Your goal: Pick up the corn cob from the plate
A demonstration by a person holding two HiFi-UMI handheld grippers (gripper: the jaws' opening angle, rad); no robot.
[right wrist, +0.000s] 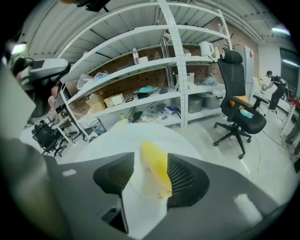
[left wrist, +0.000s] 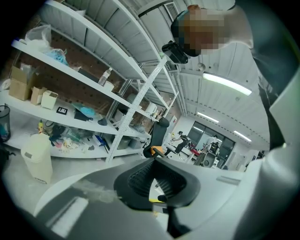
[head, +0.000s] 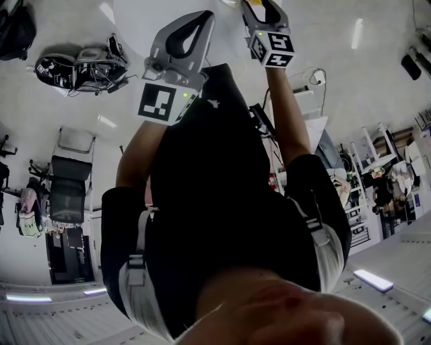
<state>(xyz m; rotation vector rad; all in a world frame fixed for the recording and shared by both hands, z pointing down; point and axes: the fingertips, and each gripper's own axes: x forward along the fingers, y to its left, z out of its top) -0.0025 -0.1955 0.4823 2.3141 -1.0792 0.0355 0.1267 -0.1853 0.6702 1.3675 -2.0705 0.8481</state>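
Note:
In the right gripper view a yellow corn cob [right wrist: 157, 171] lies on a white plate [right wrist: 139, 190] that rests on a round white table [right wrist: 115, 140]. My right gripper [right wrist: 150, 161] is open around the cob. The cob sits close against the right-hand pad [right wrist: 180, 176], with a clear gap to the left-hand pad [right wrist: 115, 176]. My left gripper [left wrist: 155, 161] points out across the room, its tips touching, with nothing held. The head view shows both grippers raised in front of the person's dark torso, the left gripper [head: 202, 17] beside the right gripper [head: 259, 8]; the plate and cob are hidden there.
White metal shelving [right wrist: 154, 61] with boxes and clutter stands behind the table. A black office chair [right wrist: 239, 108] stands on the floor at the right. A white bin [left wrist: 37, 157] stands by the shelves in the left gripper view, and people move about far off [left wrist: 180, 140].

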